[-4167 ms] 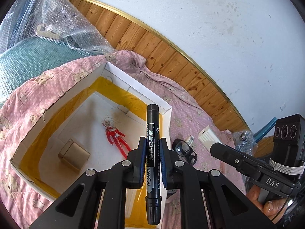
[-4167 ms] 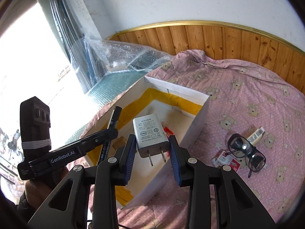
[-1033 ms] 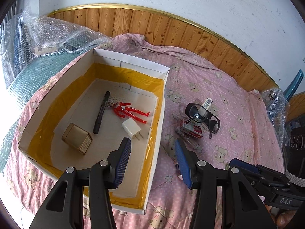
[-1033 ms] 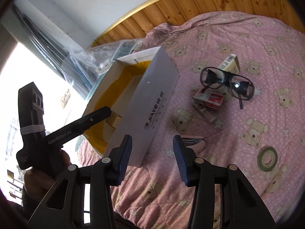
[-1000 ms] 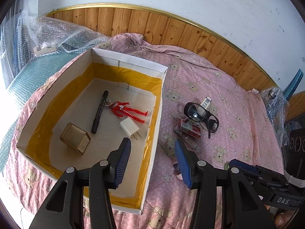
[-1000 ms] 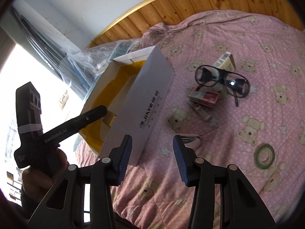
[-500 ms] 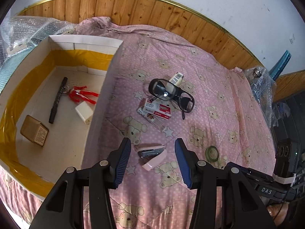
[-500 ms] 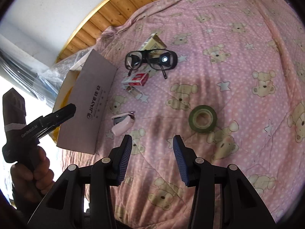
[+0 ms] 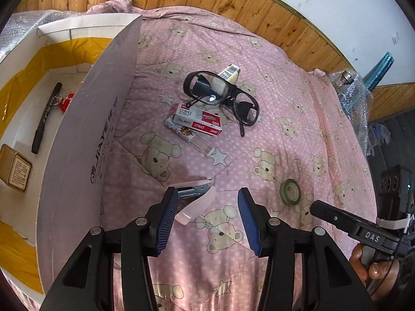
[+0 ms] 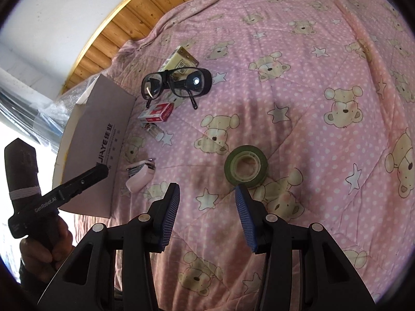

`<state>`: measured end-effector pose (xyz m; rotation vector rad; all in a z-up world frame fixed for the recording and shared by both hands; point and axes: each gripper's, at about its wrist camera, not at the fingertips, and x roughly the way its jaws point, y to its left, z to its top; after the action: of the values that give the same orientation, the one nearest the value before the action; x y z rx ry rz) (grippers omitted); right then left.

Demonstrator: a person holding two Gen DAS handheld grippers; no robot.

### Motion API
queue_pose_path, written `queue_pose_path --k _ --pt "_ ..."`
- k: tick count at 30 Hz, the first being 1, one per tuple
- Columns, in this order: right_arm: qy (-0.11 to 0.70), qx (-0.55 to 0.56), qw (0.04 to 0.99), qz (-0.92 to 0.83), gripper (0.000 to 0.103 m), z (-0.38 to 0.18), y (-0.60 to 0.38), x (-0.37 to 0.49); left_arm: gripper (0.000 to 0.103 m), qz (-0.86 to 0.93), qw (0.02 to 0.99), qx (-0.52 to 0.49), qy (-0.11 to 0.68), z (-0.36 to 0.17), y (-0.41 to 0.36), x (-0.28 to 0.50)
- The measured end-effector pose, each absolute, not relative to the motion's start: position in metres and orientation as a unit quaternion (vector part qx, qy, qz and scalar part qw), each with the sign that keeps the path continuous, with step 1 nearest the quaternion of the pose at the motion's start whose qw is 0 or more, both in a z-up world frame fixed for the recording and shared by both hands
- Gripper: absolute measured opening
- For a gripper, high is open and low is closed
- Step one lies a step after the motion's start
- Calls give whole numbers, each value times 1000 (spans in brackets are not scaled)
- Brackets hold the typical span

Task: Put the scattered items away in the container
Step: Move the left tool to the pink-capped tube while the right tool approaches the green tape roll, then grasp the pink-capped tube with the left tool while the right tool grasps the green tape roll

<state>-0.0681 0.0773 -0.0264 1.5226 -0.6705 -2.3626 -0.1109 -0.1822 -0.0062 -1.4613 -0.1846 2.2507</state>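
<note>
I hold both grippers empty, fingers spread. The left gripper (image 9: 207,215) hovers over the pink stapler (image 9: 193,199) on the bed quilt (image 9: 285,140), just right of the box (image 9: 85,140). The right gripper (image 10: 206,213) hovers just near of the tape roll (image 10: 246,166). Glasses (image 9: 220,98) and staple box (image 9: 198,119) lie farther off.

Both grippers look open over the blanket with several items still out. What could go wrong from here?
The pink stapler lies half open and close to the box wall, so the left gripper may nudge the box or grab only one half. The tape roll lies flat on soft blanket; the right gripper may press it in and slip. The glasses overlap the staple box, risking a drag.
</note>
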Motion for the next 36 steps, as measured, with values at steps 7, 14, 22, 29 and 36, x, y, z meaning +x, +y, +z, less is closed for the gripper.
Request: queue_pose_path --k 7,14,22,29,36 --pt "-235 531 101 -808 48 -43 87 -79 49 808 261 -525 -50 -20 -165 -114" --pt "-239 545 86 -799 48 -58 96 -88 49 799 249 -543 -66 -50 -172 -130" --pt "-237 552 83 -795 49 -62 94 -94 52 810 209 -543 -75 -60 -183 -159" --pt "-239 552 81 -794 49 -63 97 -94 54 824 227 -510 -96 -44 -185 -158" --pt "-240 553 84 -794 49 -64 95 -93 59 839 254 -480 -18 -27 -178 -136"
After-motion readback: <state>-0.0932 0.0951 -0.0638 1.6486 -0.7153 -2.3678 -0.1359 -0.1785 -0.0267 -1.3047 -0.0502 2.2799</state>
